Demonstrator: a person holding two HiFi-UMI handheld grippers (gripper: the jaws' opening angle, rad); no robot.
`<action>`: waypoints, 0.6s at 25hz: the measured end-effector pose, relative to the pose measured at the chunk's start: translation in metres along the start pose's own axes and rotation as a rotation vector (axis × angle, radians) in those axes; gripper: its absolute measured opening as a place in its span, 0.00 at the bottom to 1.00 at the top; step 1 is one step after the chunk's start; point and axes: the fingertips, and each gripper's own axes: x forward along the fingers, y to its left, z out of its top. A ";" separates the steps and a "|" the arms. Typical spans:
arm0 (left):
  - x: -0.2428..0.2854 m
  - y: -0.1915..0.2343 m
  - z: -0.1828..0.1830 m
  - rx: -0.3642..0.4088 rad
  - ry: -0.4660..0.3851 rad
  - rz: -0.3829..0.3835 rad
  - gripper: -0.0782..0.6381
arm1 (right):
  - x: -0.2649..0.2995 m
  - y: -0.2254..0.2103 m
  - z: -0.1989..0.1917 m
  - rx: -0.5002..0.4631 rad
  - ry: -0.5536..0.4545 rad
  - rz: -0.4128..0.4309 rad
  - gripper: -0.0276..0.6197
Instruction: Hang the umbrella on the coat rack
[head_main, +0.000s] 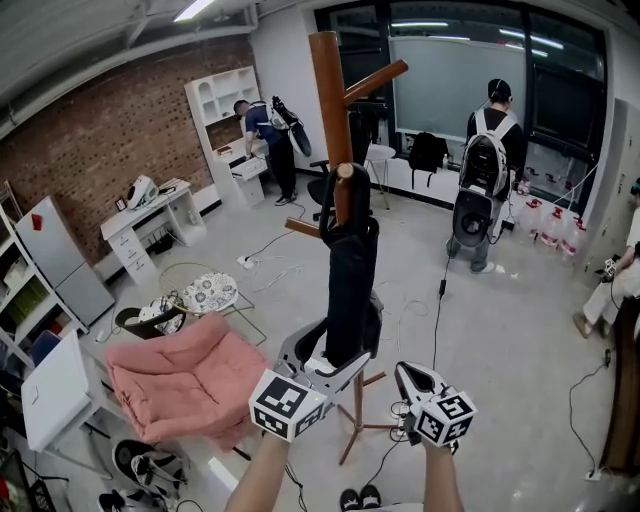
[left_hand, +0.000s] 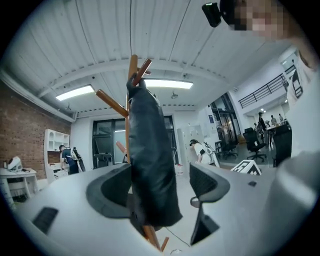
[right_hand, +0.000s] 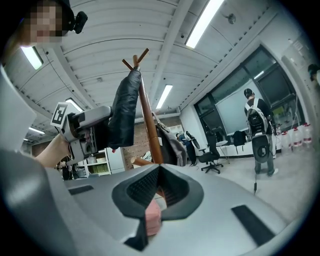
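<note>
Head view: the black folded umbrella (head_main: 350, 280) hangs upright against the wooden coat rack (head_main: 330, 90). Its top end is at a round-ended peg (head_main: 345, 174) on the near side of the pole, and its long axis is vertical, running alongside the pole. Whether its loop or handle sits fully over the peg I cannot tell, since the fabric covers that spot.

The left gripper (head_main: 338, 350) is at the umbrella's lower end, which stands straight ahead of it between the jaws. In the left gripper view the jaws stand apart. The umbrella (left_hand: 150, 165) lies against or just beside the left-hand pad, and a clear gap separates it from the right-hand pad, so the gripper is released, not clamped.

The right gripper (head_main: 412, 378) hangs just to the right of the umbrella's lower end, apart from it. The right gripper view shows its jaws pressed together with nothing between them, and the umbrella (right_hand: 125, 110) up and to its left.

The left gripper is much the nearer, so the next move is probably its own: drawing back toward the near side, along the line of its open jaws, without brushing the umbrella off the peg.

Count: one umbrella, one coat rack, three pegs visible in the head view, two grippers
</note>
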 end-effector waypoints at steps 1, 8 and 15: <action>-0.004 -0.001 -0.003 -0.014 -0.002 -0.002 0.62 | 0.002 0.002 -0.001 0.000 0.001 0.004 0.05; -0.025 0.000 -0.018 -0.109 -0.028 0.072 0.62 | 0.009 0.013 -0.002 -0.010 0.013 0.034 0.05; -0.039 0.011 -0.054 -0.159 0.019 0.226 0.62 | 0.011 0.013 0.001 -0.021 0.011 0.047 0.05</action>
